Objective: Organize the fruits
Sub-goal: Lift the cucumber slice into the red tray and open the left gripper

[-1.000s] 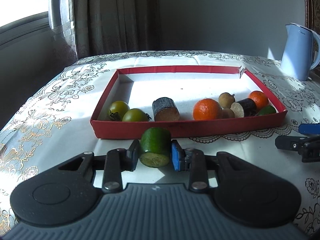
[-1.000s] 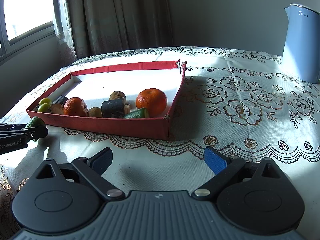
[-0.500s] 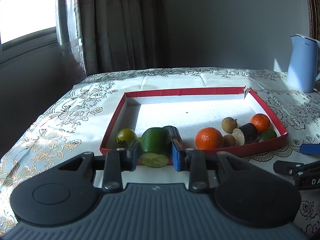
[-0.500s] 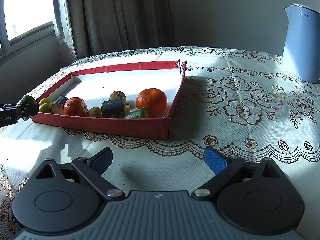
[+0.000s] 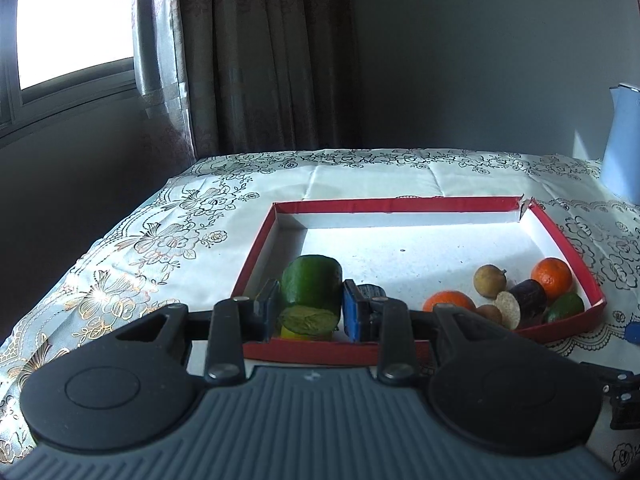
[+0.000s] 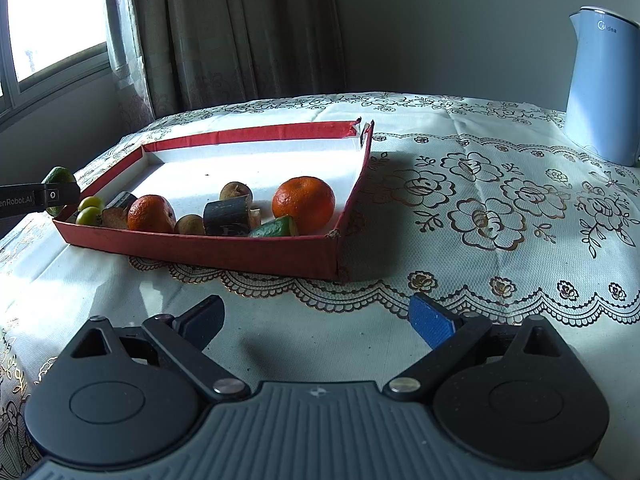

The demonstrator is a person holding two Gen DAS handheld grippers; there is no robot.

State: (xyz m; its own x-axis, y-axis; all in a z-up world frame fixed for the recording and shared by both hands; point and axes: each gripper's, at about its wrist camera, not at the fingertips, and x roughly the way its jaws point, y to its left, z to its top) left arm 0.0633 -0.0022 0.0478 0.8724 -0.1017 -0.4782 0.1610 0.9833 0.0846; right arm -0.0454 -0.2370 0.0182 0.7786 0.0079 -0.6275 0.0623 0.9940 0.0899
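My left gripper (image 5: 310, 310) squeezes the green fruit (image 5: 311, 294) above the red tray (image 5: 558, 330) to drop it in, while my right gripper (image 6: 316, 320) waits wide apart.

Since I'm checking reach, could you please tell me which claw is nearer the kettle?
Right. The right claw hangs open in front of the kettle; the left claw is beyond the tray.
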